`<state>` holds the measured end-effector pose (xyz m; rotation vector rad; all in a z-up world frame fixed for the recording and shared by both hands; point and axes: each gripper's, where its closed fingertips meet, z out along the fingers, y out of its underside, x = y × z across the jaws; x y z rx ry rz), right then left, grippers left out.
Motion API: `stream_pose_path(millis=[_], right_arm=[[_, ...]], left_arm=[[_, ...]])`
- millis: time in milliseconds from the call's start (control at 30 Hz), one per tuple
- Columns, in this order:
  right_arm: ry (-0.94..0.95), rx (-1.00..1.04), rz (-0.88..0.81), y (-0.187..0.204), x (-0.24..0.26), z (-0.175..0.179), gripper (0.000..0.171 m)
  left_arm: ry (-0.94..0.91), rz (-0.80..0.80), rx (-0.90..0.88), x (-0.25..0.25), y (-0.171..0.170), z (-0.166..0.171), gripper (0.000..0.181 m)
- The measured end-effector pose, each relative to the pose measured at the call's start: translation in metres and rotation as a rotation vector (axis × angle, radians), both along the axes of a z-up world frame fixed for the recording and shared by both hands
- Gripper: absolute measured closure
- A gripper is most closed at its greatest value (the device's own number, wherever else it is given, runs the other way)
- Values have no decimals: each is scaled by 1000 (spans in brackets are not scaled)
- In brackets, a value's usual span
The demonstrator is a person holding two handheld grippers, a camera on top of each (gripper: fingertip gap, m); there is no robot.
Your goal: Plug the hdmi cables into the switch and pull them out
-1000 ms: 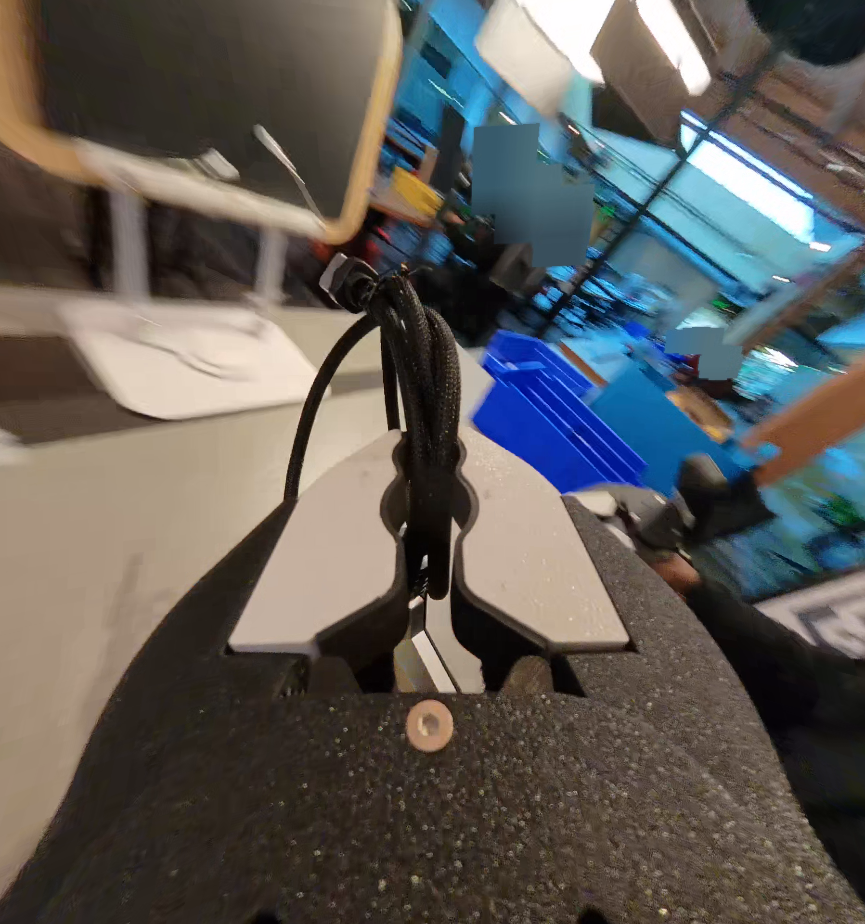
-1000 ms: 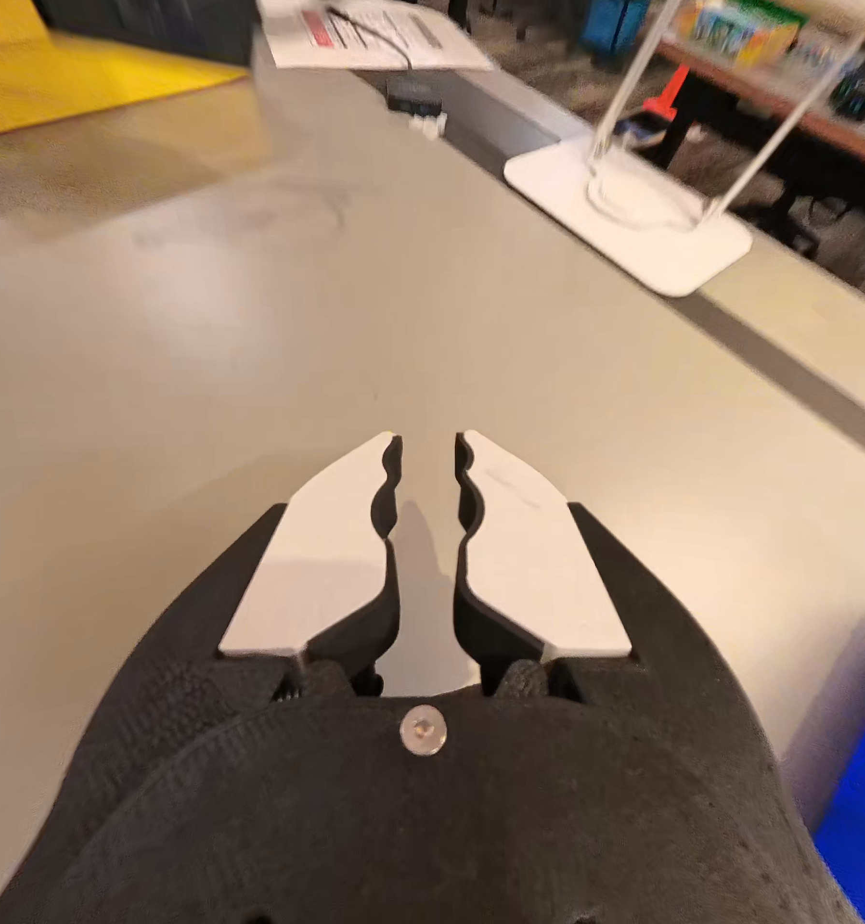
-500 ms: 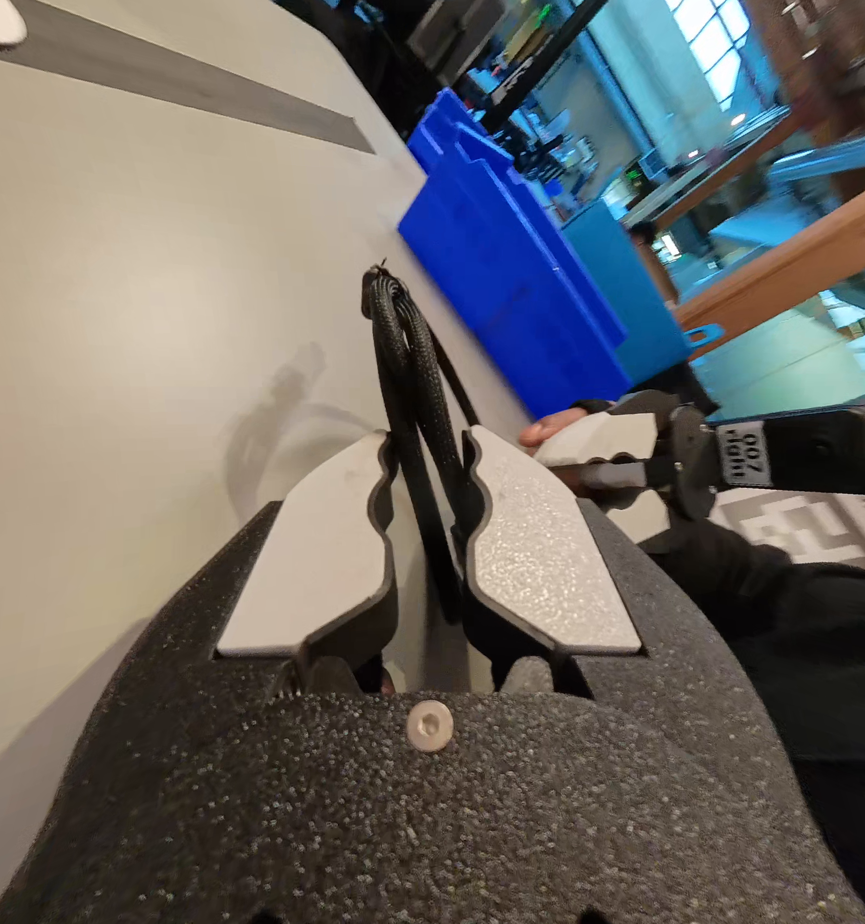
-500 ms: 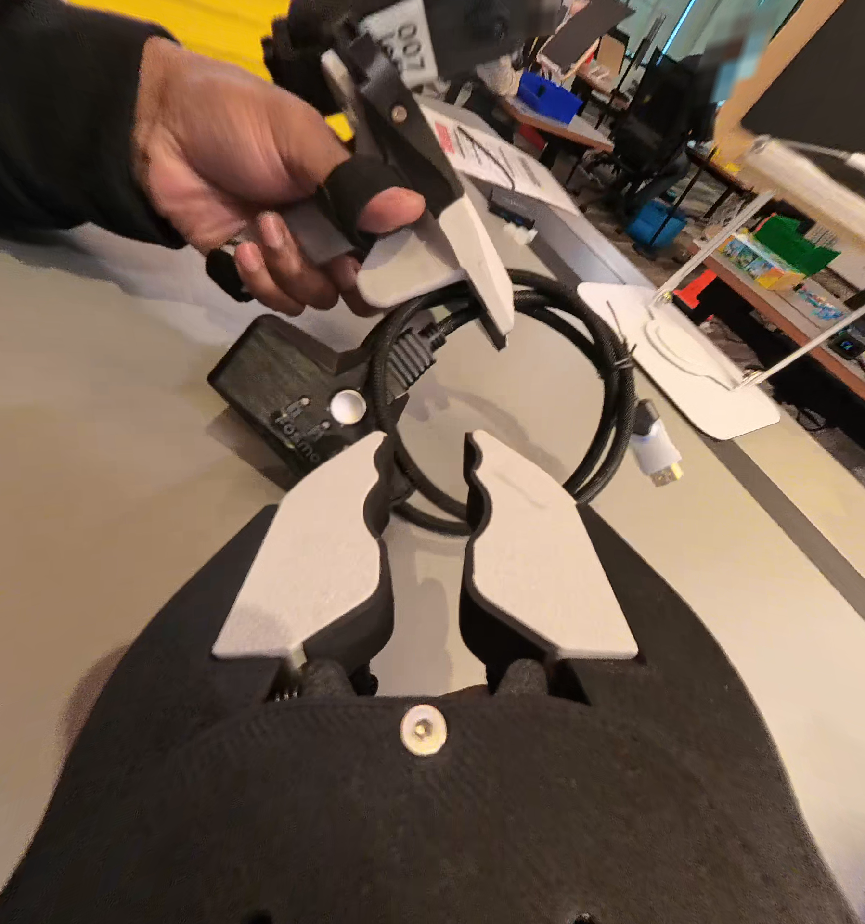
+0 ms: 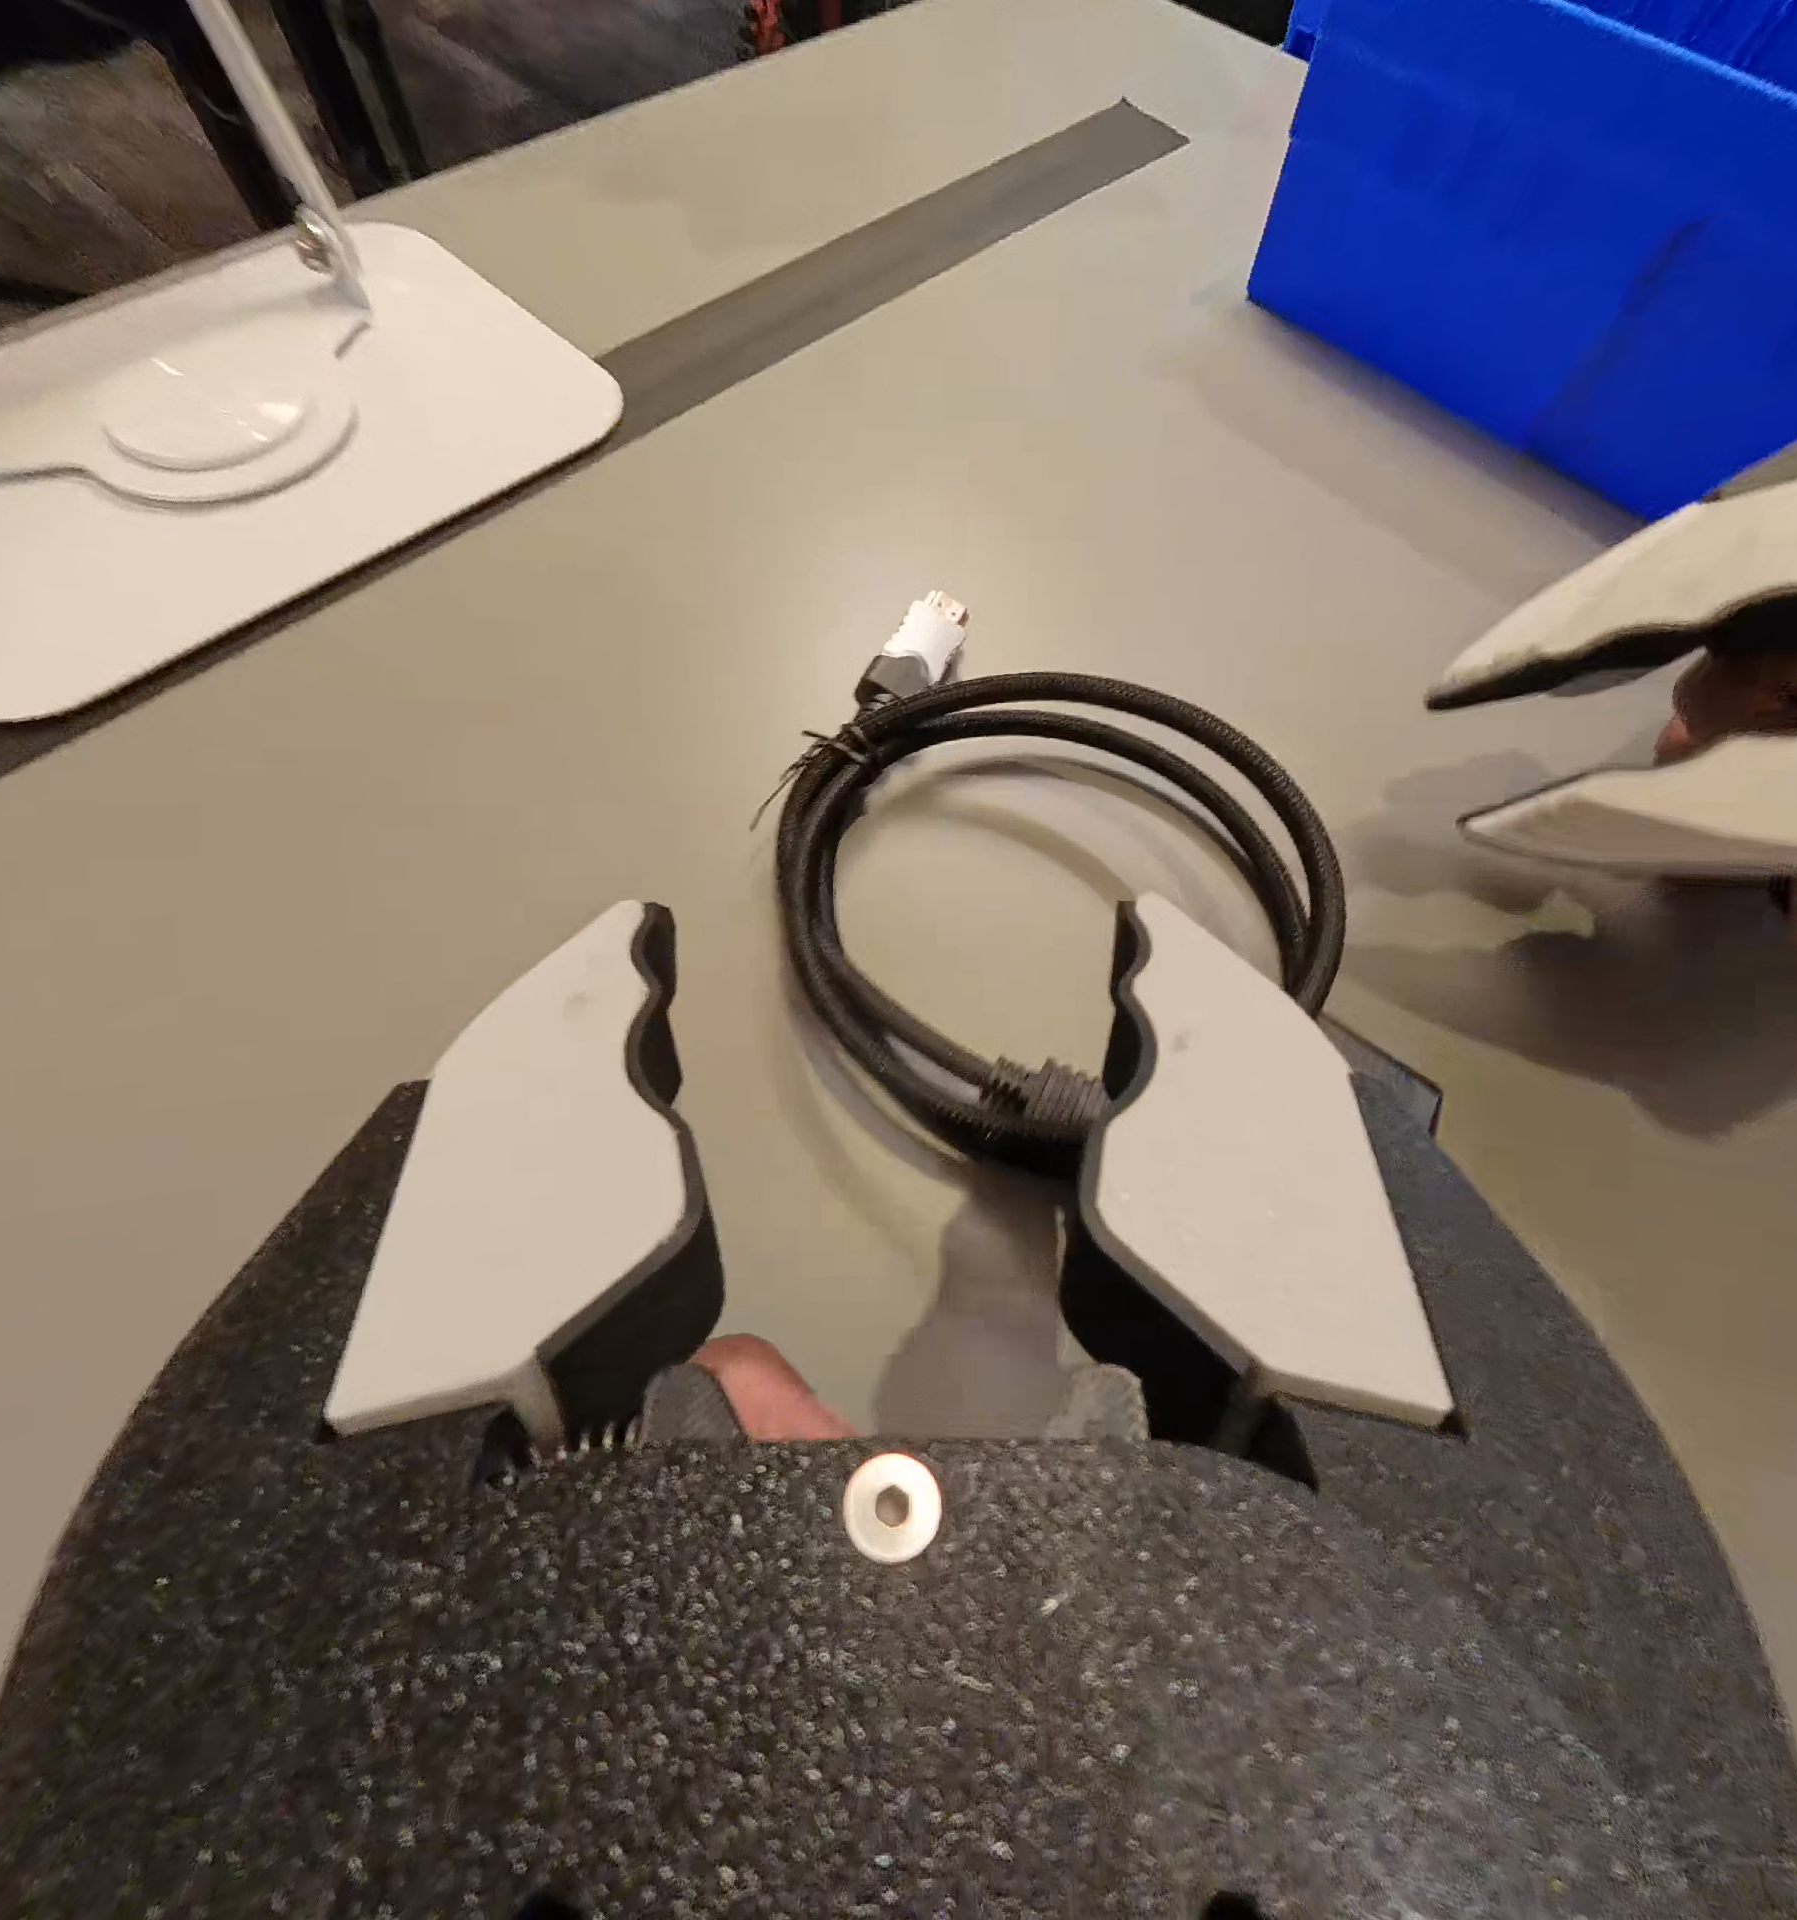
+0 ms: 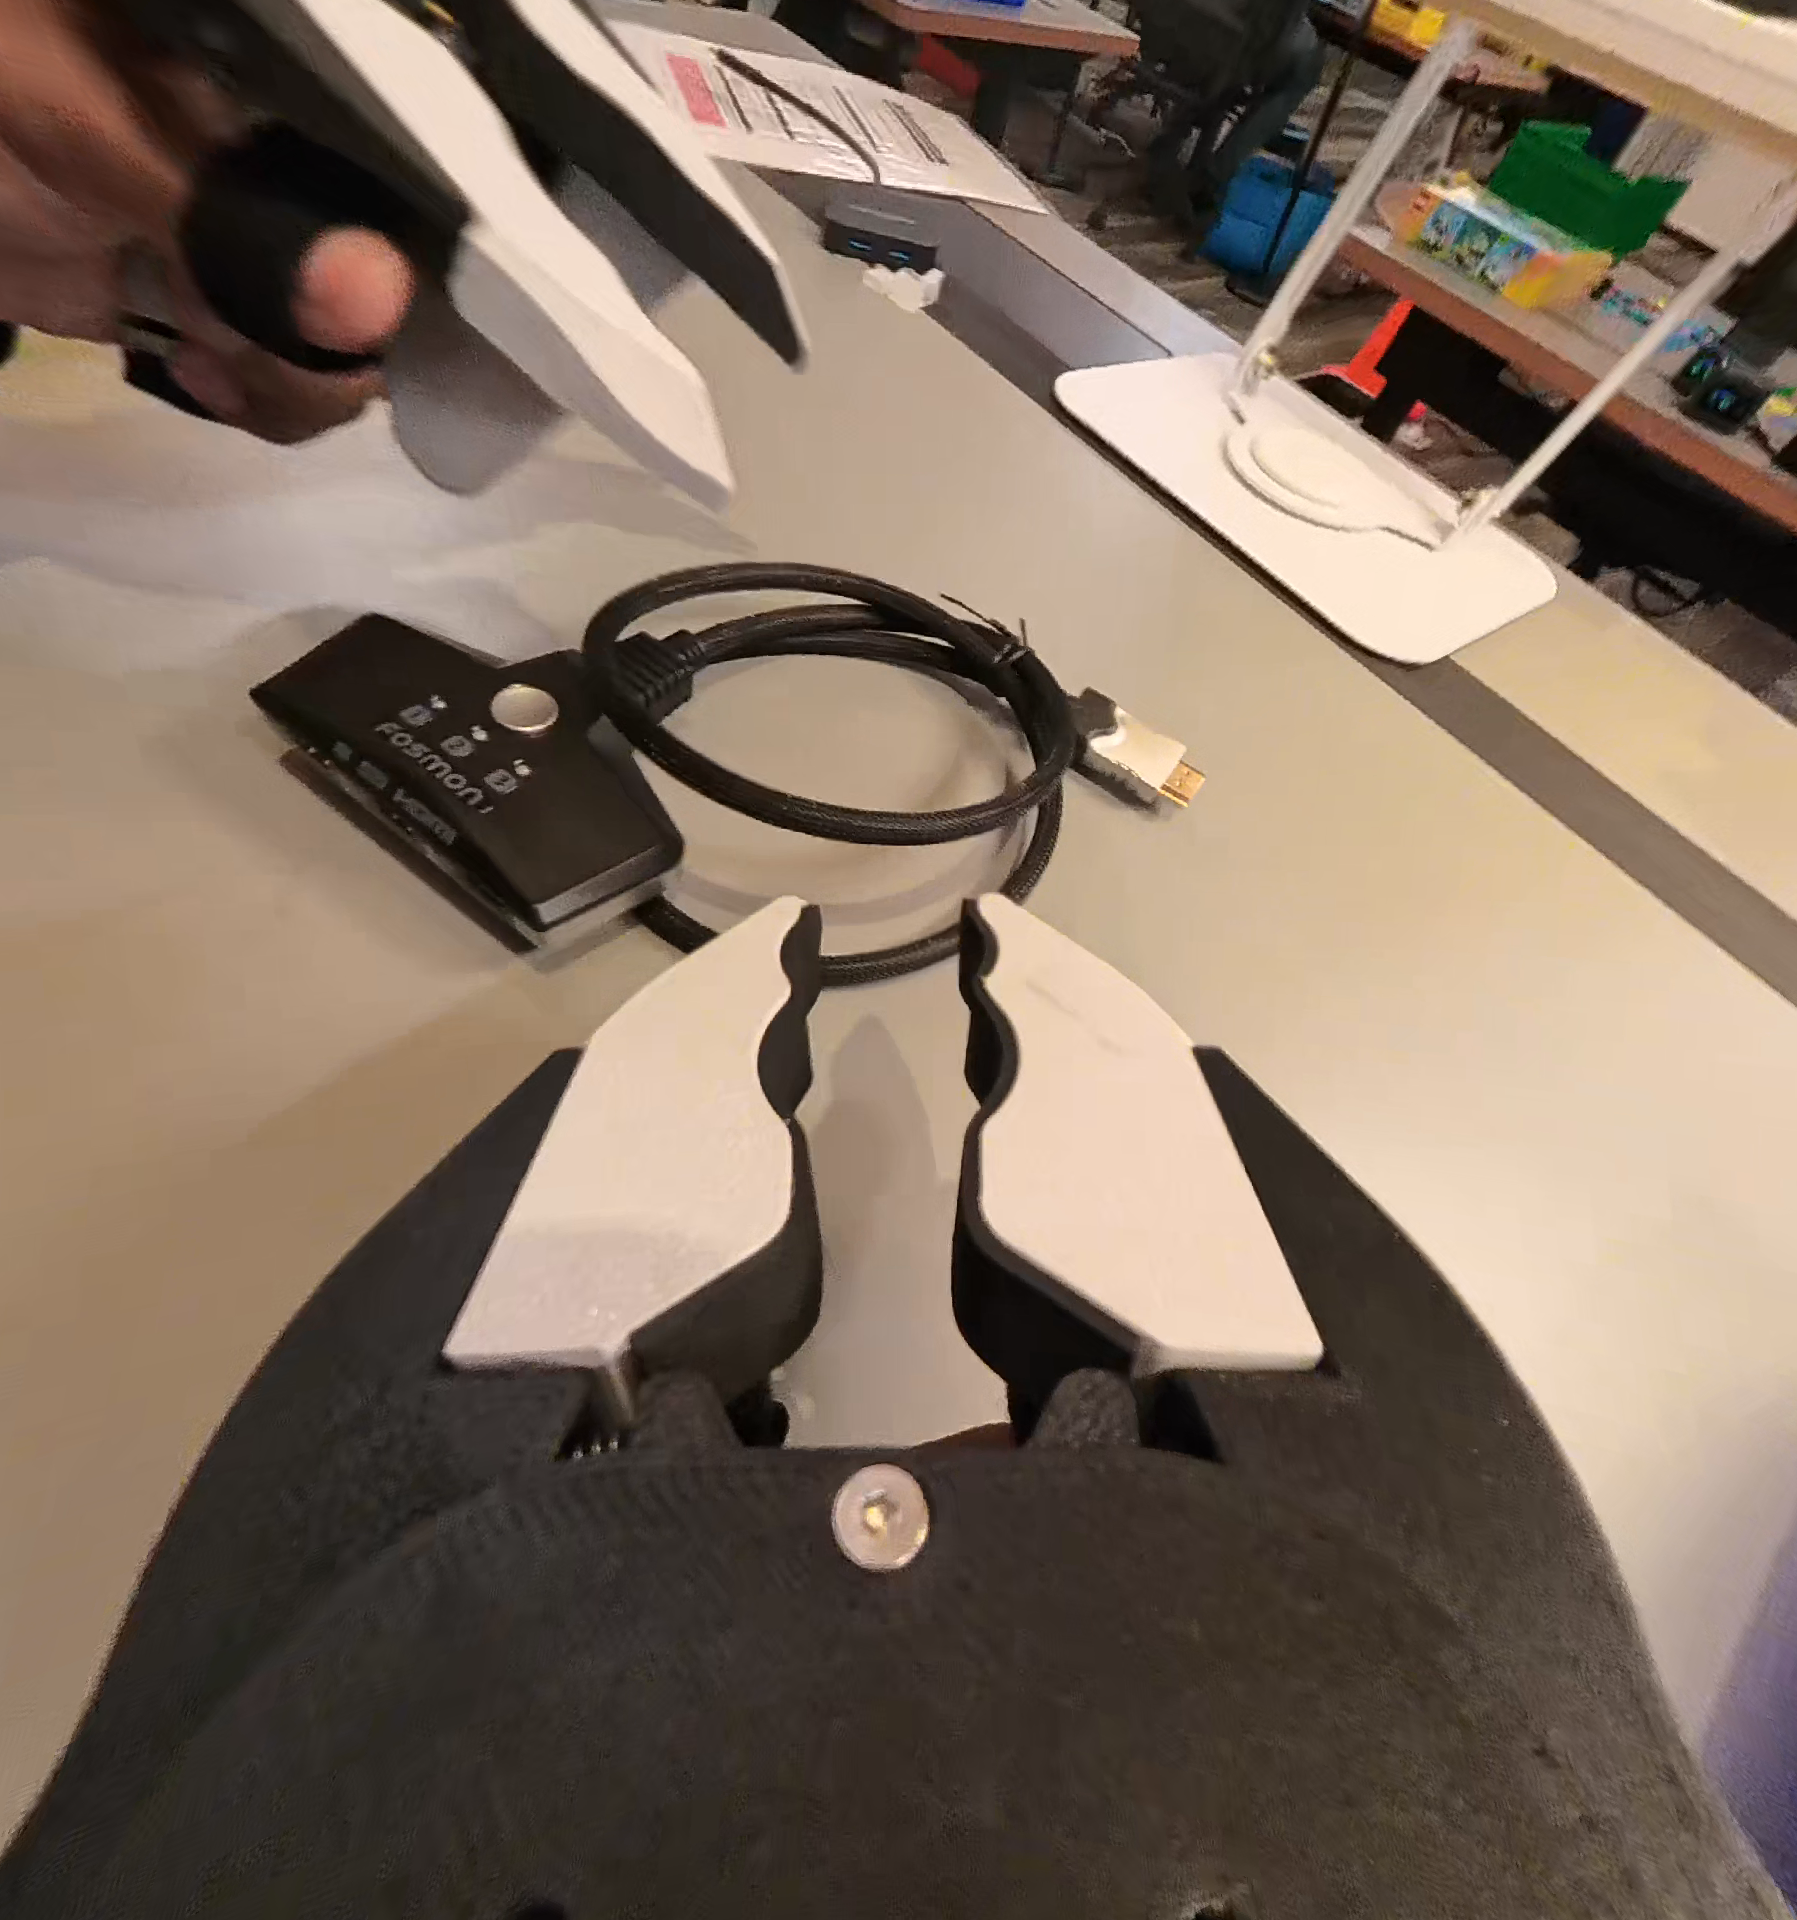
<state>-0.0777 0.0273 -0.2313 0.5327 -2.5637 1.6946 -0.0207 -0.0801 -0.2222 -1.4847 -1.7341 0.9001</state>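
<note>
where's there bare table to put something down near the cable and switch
Bare table runs from the coiled cable to the white stand base. More lies between the plug and the dark strip. Crowded: the switch, where the left tongs hover.

The right gripper (image 6: 889, 935) hovers empty, jaws parted, over the coiled cable (image 6: 852, 717). The black switch (image 6: 478, 758) sits at ten o'clock, the blurred, seemingly open left gripper (image 6: 665, 343) above it.

Both my tools look alike. The left tool (image 5: 892, 925) has two pale grey fingers (image 5: 530, 1164) with wavy black inner pads, set in a speckled black body with one silver hex screw (image 5: 891, 1508). The right tool (image 6: 889, 914) matches, its black shell finer-grained, its screw (image 6: 878, 1530) also silver.
</note>
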Motion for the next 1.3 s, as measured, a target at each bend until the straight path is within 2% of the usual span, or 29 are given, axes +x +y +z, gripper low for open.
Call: stream_pose_path(millis=[133,300,367,467,600,667,767,867,1033,1100,1200,1300], right_arm=[[-40,16,-4,2,-5,0,146],[-11,37,43,6,3,-5,145],[4,47,61,8,6,-7,145],[16,54,76,10,8,-8,145],[1,59,74,11,6,-8,145],[-4,61,62,11,3,-8,145],[-3,60,40,12,-5,-8,145],[-5,54,15,13,-12,-7,145],[2,50,-1,13,-15,-7,145],[9,53,0,13,-15,-8,145],[10,57,2,13,-15,-8,145],[4,58,4,13,-15,-8,145]], left_arm=[[8,30,-95,51,-15,17,115],[-134,168,-200,152,-34,11,120],[-147,281,-195,198,-45,20,119],[-92,474,-172,268,-67,51,121],[-162,804,-264,373,-119,82,121],[-255,954,-290,425,-148,80,126],[-423,1042,-156,473,-177,45,126],[-518,1067,-90,494,-195,17,130],[-454,1080,7,493,-212,2,141],[-422,1089,-6,493,-219,4,158],[-371,1086,-54,489,-224,16,163],[-308,1084,-129,481,-224,43,166]])
